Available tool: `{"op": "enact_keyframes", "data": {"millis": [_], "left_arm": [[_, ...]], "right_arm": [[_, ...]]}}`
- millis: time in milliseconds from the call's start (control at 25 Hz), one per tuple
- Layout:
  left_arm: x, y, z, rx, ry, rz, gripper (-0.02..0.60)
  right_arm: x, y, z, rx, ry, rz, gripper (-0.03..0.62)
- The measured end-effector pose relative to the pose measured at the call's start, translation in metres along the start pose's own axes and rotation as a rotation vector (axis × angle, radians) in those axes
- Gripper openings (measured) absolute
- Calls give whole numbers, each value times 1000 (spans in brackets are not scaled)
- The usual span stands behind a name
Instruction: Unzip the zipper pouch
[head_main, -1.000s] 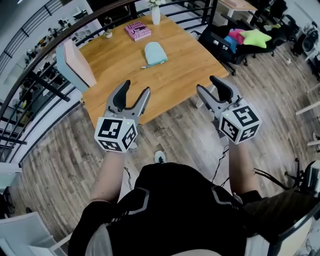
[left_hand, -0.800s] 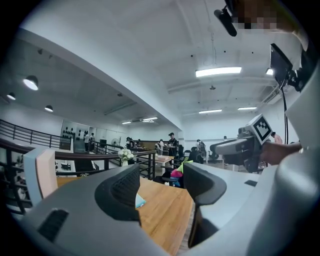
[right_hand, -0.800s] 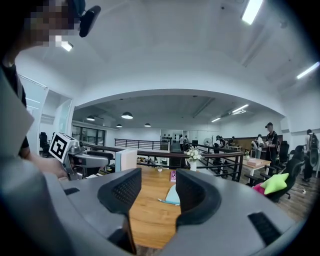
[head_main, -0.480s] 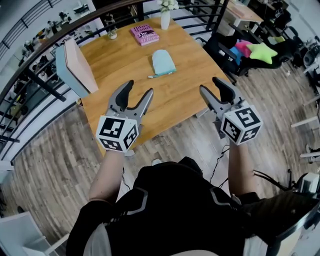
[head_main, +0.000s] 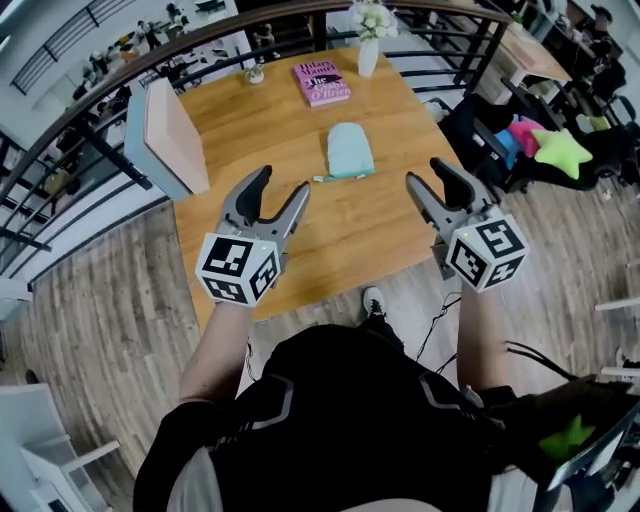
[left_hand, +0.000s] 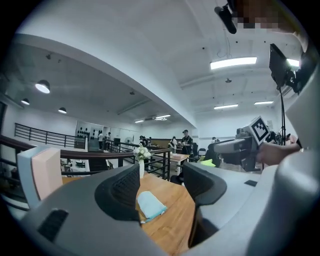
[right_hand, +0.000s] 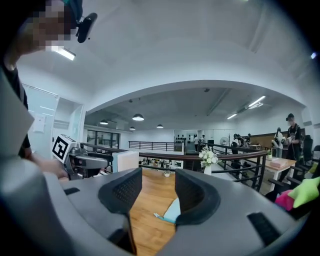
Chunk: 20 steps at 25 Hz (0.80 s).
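The wooden table (head_main: 280, 120) had drawn nearer in the head view as the person stepped toward it. The pale blue zipper pouch (head_main: 351, 151) had come closer to both grippers. The right gripper (head_main: 428, 176), earlier above the floor, had come over the table's near edge. Its jaws were closing slightly, with nothing between them.

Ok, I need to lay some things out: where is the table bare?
Bare wood: the near half of the table, between the pouch and the front edge, and the strip between the pouch and the chair. Crowded: the far edge, with the book, the vase and a small ornament.
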<state>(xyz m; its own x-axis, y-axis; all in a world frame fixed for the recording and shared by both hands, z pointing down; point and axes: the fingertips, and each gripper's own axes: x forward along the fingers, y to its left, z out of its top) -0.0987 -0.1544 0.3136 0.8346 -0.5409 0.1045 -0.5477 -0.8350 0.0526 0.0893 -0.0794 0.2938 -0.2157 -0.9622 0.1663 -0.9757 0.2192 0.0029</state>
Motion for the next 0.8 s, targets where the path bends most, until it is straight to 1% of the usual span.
{"op": "enact_keyframes", "data": {"millis": [160,360,520,560,680,800], "left_arm": [[37,-4,3,4,23,48,285],[73,-14,2,-23,61,85,273],[94,-19,-3,14,88,118,273],[98,-19,-5,10,93,127,273],[108,-17,-25,-43,122,150,261],[114,-12,-49,-44,169,207,261]], "right_arm": [[26,-41,-1,-46,25,70,215],[49,-85,3,-40,30,145,215],[71,-108,0,-58,42,205,213],[76,-112,-2,-58,41,222,210],[90,-119,-14,-60,59,293,209],[108,-128,-37,-79,106,347,204]]}}
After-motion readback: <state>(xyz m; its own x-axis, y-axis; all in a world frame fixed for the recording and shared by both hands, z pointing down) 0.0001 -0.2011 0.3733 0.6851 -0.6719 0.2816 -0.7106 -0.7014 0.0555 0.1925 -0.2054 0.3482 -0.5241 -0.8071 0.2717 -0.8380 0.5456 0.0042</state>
